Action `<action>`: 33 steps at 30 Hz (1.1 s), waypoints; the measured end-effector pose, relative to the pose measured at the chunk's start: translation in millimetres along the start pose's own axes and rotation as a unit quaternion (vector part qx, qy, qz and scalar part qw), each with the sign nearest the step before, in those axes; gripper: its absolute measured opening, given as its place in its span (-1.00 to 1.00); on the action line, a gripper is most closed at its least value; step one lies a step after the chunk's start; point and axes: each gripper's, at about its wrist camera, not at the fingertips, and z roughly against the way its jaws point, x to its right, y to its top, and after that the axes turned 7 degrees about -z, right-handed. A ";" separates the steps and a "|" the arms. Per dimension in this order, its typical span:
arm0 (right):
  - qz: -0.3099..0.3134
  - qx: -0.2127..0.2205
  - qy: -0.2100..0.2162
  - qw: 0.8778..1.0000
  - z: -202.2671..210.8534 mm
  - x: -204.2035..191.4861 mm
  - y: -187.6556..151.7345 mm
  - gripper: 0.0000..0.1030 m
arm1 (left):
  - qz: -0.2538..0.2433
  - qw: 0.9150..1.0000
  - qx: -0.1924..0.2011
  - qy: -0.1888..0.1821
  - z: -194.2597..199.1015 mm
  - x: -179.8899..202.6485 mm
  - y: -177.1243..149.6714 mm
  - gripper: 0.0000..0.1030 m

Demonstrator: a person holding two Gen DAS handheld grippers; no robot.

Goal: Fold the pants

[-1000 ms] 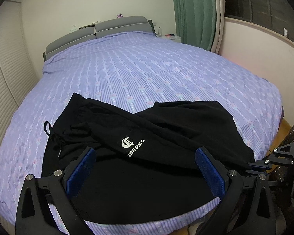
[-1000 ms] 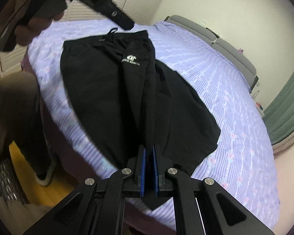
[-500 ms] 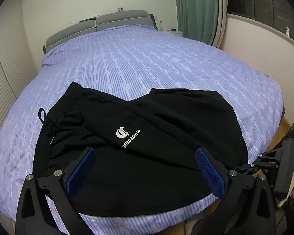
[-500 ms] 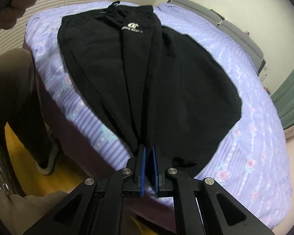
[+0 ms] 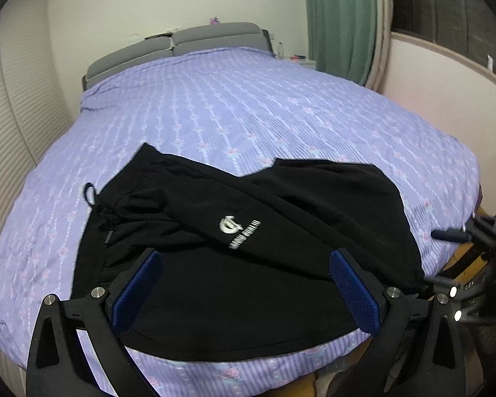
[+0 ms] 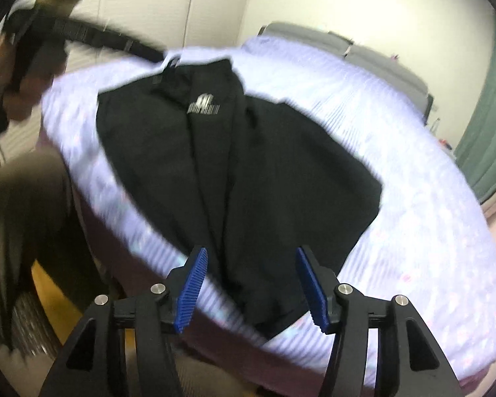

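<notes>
black pants [image 5: 248, 264] lie flat on the purple bedspread [image 5: 248, 115] near the bed's front edge, one leg folded over the other, white logo [image 5: 238, 228] up. left gripper [image 5: 244, 291] spread wide above them, holding nothing; right gripper [image 6: 251, 287] also parted, empty, at the leg ends, view blurred

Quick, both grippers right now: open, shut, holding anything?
Left gripper: open, holding nothing, above the pants.
Right gripper: open, holding nothing, at the pants' leg end.
</notes>
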 end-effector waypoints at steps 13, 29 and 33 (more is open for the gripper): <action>0.017 0.003 0.063 0.998 -100.1 -33.3 195.3 0.09 | 0.137 0.985 0.007 0.109 7.5 -172.8 -0.8 1.00; 0.010 -0.023 0.016 1.000 -207.0 -81.2 262.3 0.09 | -0.107 0.987 -0.055 -0.103 -179.0 -228.4 111.9 0.81; -0.065 -0.039 0.016 0.997 -220.4 -53.7 256.2 0.09 | -0.133 0.974 -0.093 -0.156 -230.6 -225.7 132.4 0.60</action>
